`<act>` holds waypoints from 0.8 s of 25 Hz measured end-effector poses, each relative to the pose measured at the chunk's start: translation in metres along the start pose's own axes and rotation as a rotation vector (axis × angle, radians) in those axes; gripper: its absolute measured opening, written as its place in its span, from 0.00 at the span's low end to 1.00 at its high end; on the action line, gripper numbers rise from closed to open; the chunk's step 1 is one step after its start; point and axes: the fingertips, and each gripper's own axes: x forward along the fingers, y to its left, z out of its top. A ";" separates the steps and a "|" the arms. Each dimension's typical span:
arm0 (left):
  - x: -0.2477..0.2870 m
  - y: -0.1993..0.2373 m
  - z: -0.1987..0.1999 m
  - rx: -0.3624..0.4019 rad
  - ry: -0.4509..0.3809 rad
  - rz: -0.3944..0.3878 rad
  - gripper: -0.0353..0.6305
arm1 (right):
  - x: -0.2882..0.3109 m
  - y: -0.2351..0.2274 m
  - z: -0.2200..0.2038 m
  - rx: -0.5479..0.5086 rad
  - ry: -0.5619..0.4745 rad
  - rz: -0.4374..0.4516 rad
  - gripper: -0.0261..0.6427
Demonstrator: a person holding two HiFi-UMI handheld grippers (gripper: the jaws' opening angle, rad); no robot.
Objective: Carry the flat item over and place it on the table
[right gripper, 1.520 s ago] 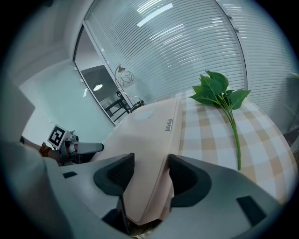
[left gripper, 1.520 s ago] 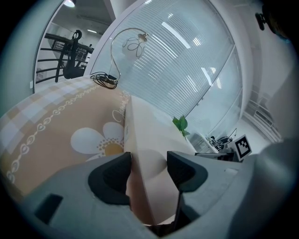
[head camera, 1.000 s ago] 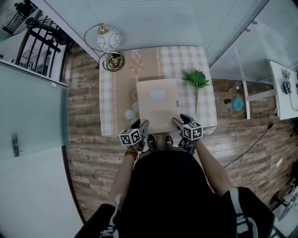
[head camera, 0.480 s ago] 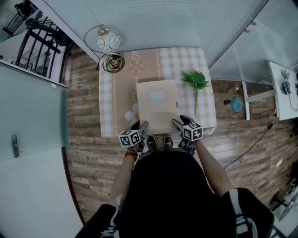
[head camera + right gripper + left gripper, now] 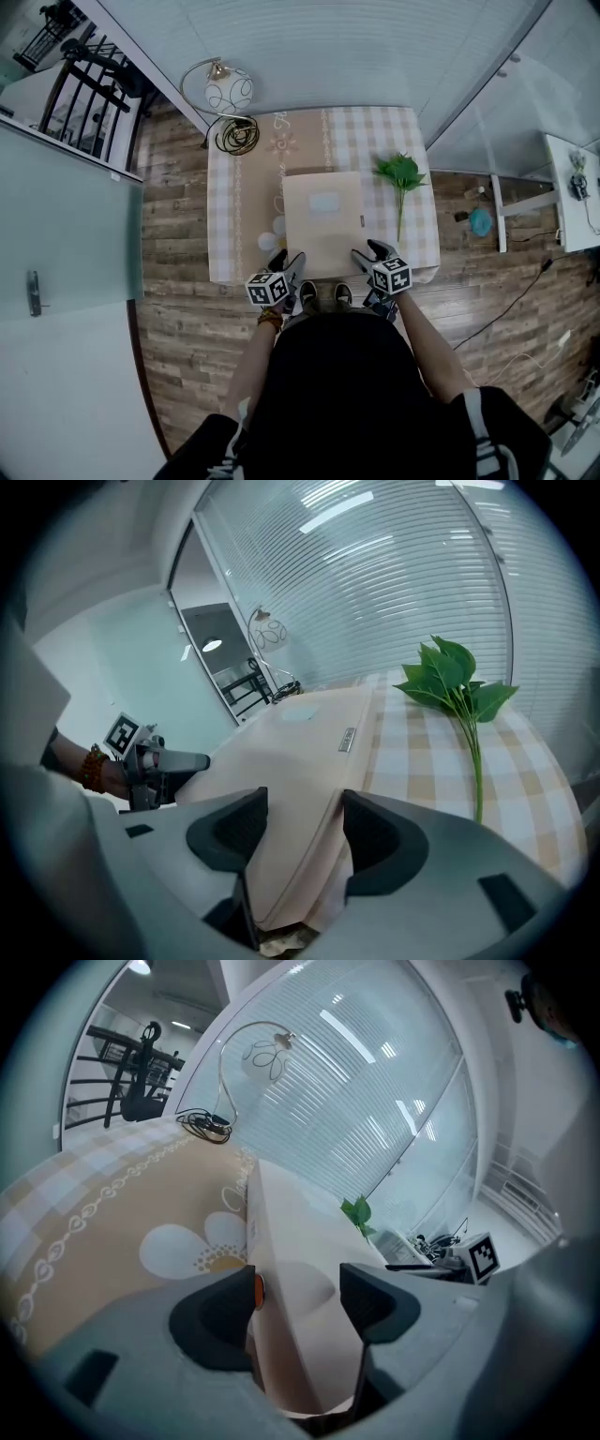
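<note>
Flat item: a thin beige box [image 5: 323,220] lies flat on the table, its near edge at the table's near edge.
Table: a checked cloth with flower prints covers the table [image 5: 234,187].
Left gripper: the left gripper [image 5: 290,260] is at the box's near-left corner. Its jaws have just been opening and now stand spread, with the box edge between them.
Right gripper: the right gripper [image 5: 367,253] is at the near-right corner. Its jaws are spread around the edge, and a thin gap shows at one pad.
Right of box: a green leafy sprig [image 5: 401,173] lies on the cloth.
Far-left corner: a round lamp [image 5: 228,91] and a coiled cable [image 5: 236,136].
</note>
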 end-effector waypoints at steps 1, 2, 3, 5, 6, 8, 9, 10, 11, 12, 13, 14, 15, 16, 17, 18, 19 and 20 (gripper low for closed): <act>-0.001 0.000 0.003 0.018 -0.003 0.000 0.47 | 0.000 0.000 0.002 -0.028 0.007 -0.001 0.39; -0.002 0.000 0.005 0.029 -0.006 0.003 0.47 | 0.000 0.001 0.004 -0.050 0.014 -0.001 0.39; -0.002 0.001 0.008 0.034 -0.011 0.006 0.47 | 0.000 0.001 0.005 -0.065 0.019 0.000 0.39; -0.004 0.001 0.017 0.036 -0.031 0.010 0.47 | 0.000 0.001 0.008 -0.075 0.019 0.002 0.39; -0.005 0.000 0.022 0.041 -0.040 0.010 0.47 | -0.001 0.001 0.009 -0.080 0.017 0.000 0.39; -0.006 -0.003 0.030 0.065 -0.050 0.007 0.47 | -0.004 0.001 0.012 -0.117 0.014 -0.010 0.39; -0.007 -0.006 0.034 0.082 -0.053 0.005 0.47 | -0.005 0.002 0.014 -0.145 0.011 -0.016 0.39; -0.008 -0.008 0.038 0.097 -0.058 0.004 0.47 | -0.006 0.003 0.018 -0.165 0.004 -0.020 0.39; -0.008 -0.010 0.043 0.111 -0.065 0.003 0.47 | -0.007 0.003 0.022 -0.173 -0.006 -0.023 0.39; -0.008 -0.012 0.048 0.125 -0.074 0.001 0.47 | -0.008 0.002 0.027 -0.171 -0.020 -0.026 0.39; -0.009 -0.015 0.053 0.138 -0.084 0.001 0.47 | -0.009 0.001 0.031 -0.165 -0.033 -0.032 0.39; -0.009 -0.017 0.058 0.152 -0.093 0.000 0.47 | -0.009 0.000 0.036 -0.162 -0.044 -0.038 0.39; -0.009 -0.020 0.063 0.167 -0.100 -0.001 0.47 | -0.010 0.000 0.039 -0.167 -0.051 -0.045 0.39; -0.009 -0.023 0.068 0.184 -0.107 -0.003 0.47 | -0.010 0.001 0.043 -0.186 -0.054 -0.051 0.39; -0.009 -0.026 0.072 0.201 -0.114 -0.006 0.47 | -0.010 0.004 0.046 -0.216 -0.055 -0.056 0.39; -0.009 -0.029 0.077 0.217 -0.120 -0.009 0.47 | -0.009 0.007 0.051 -0.251 -0.056 -0.059 0.39; -0.008 -0.033 0.081 0.230 -0.125 -0.013 0.47 | -0.009 0.011 0.055 -0.278 -0.061 -0.060 0.39; -0.007 -0.036 0.084 0.239 -0.130 -0.016 0.47 | -0.009 0.013 0.060 -0.289 -0.070 -0.059 0.39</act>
